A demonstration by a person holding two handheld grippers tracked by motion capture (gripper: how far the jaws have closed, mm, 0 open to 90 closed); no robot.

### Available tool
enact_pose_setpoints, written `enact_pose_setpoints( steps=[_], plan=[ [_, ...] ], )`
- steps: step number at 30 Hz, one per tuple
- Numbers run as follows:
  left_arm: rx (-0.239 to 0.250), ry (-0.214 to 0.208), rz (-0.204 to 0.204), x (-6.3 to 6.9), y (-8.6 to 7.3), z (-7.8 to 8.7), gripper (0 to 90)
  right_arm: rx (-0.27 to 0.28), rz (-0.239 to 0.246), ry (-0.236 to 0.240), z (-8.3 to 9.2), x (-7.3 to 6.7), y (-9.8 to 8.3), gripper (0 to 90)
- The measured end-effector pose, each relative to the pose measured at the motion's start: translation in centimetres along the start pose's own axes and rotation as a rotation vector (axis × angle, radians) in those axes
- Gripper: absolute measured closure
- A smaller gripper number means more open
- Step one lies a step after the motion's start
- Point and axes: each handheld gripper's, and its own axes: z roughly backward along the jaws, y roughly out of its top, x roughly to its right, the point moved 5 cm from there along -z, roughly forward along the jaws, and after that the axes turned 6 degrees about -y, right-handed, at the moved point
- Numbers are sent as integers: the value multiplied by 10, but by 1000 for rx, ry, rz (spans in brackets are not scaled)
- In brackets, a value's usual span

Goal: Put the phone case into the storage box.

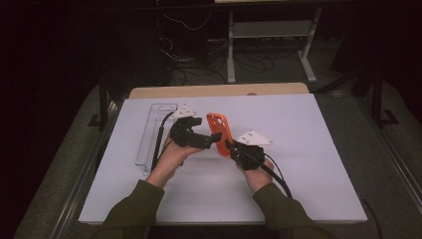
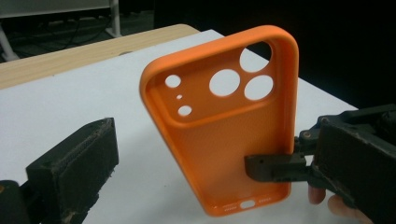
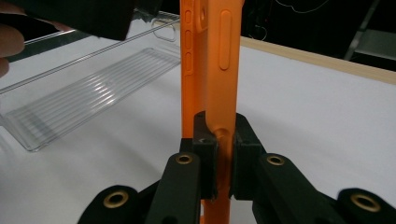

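- Lifted off the tabletop (image 1: 308, 149) already: orange phone case (image 1: 219, 130), held upright in the air, inner face and camera holes turned toward the left gripper (image 1: 199, 139).
- Pinched between the right gripper (image 3: 223, 154) fingers (image 3: 205, 154) at one long side wall near the bottom end; pads pressed on both faces of that wall.
- Left gripper fingers (image 2: 77, 165) spread, one pad showing at the near lower left, not touching the case; orange shell ahead of and between them.
- Judged as mid-handover or mid-inspection: pickup done; a second grip by the left fingers, or a set-down, apparently still to come.
- Clear plastic tray (image 1: 154, 132) flat on the tabletop, beyond and to the outer side of the left fingers, near but apart from the case.
- Open white surface under both sets of fingers and wide to the outer side of the right fingers; wooden edge (image 1: 219, 91) beyond the fingertips, well apart.
- Tightest spot: the gap between the two grippers themselves, close beside each other at the case.
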Motion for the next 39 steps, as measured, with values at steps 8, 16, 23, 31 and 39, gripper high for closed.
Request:
enact_pose_setpoints(
  steps=[8, 16, 23, 31, 39],
  plan=[
    [7, -9, 8, 0, -1, -1, 0, 2, 13, 15, 0, -3, 0, 815],
    [11, -7, 8, 0, -2, -4, 0, 4, 15, 28, 0, -6, 0, 815],
    [17, 1, -2, 2, -3, -7, 0, 6, 20, 41, 1, -9, 0, 815],
    [47, 27, -8, 1, -3, -9, 0, 12, 35, 52, 0, -15, -1, 816],
    [61, 39, -6, 1, -3, -9, 0, -1, 11, 62, 1, -21, -2, 816]
  ],
)
